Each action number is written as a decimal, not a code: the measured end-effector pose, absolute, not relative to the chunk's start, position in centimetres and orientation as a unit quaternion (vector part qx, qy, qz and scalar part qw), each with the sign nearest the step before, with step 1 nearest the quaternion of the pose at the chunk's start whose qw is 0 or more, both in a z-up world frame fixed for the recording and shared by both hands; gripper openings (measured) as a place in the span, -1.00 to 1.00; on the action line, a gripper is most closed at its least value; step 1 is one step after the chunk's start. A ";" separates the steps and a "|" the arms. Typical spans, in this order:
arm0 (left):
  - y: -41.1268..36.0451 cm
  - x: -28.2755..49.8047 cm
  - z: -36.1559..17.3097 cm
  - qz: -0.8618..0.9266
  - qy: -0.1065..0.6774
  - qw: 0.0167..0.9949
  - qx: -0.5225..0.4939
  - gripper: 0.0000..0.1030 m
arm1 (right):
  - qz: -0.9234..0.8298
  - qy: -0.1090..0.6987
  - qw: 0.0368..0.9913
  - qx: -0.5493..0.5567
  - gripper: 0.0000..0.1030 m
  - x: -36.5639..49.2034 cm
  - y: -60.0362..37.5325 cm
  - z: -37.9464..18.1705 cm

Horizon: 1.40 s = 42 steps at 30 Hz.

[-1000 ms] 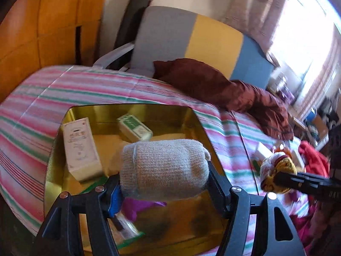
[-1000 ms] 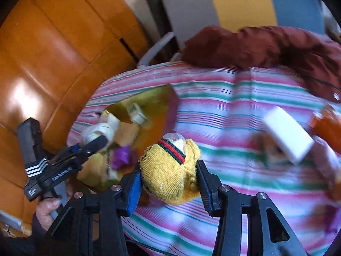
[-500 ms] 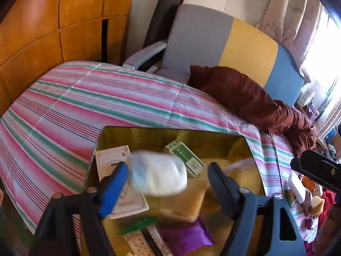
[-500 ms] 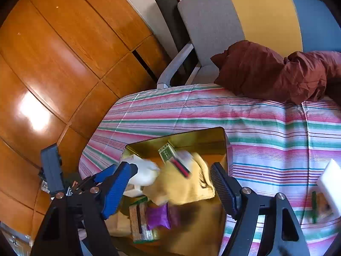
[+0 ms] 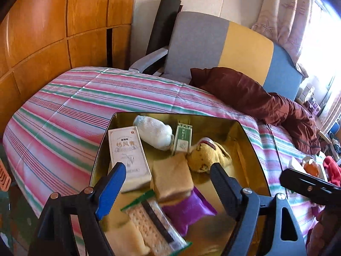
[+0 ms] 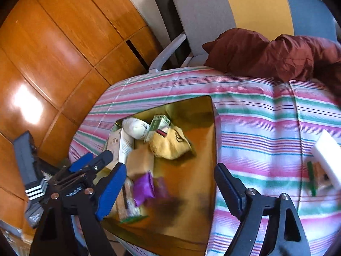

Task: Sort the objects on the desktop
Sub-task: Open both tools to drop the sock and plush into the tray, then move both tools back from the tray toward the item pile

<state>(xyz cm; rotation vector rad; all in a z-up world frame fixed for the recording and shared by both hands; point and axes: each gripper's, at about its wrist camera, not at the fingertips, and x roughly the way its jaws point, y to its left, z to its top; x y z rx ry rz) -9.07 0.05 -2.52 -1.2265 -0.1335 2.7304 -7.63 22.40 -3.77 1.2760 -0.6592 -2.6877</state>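
Left wrist view: the left gripper (image 5: 167, 173) hangs over a gold tin tray (image 5: 245, 136) on a striped bedspread (image 5: 64, 115), its jaws spread wide with nothing between them, having just been opening. In the tray lie a white rolled sock (image 5: 154, 133) at the far side, touching a small green box (image 5: 182, 138), and beside that a yellow sock (image 5: 205, 156). A tall white carton (image 5: 127, 153) lies along the tray's left side; a tan sponge (image 5: 172, 177) overlaps a purple packet (image 5: 187, 210) and a clear cracker packet (image 5: 153, 221).

In the right wrist view the right gripper (image 6: 170, 181) is also spread wide and empty above the tray, its jaws just opened further. Outside the tray, well apart at the right, lies a white block (image 6: 328, 151). A maroon jacket (image 6: 272, 53) slumps from the chair (image 6: 202, 12) onto the bed's far edge.
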 end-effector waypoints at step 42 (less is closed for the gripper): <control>9.2 -3.2 -2.4 0.895 0.051 0.162 -0.414 0.60 | -0.883 -0.196 -0.107 0.412 0.98 4.8 30.0 -6.2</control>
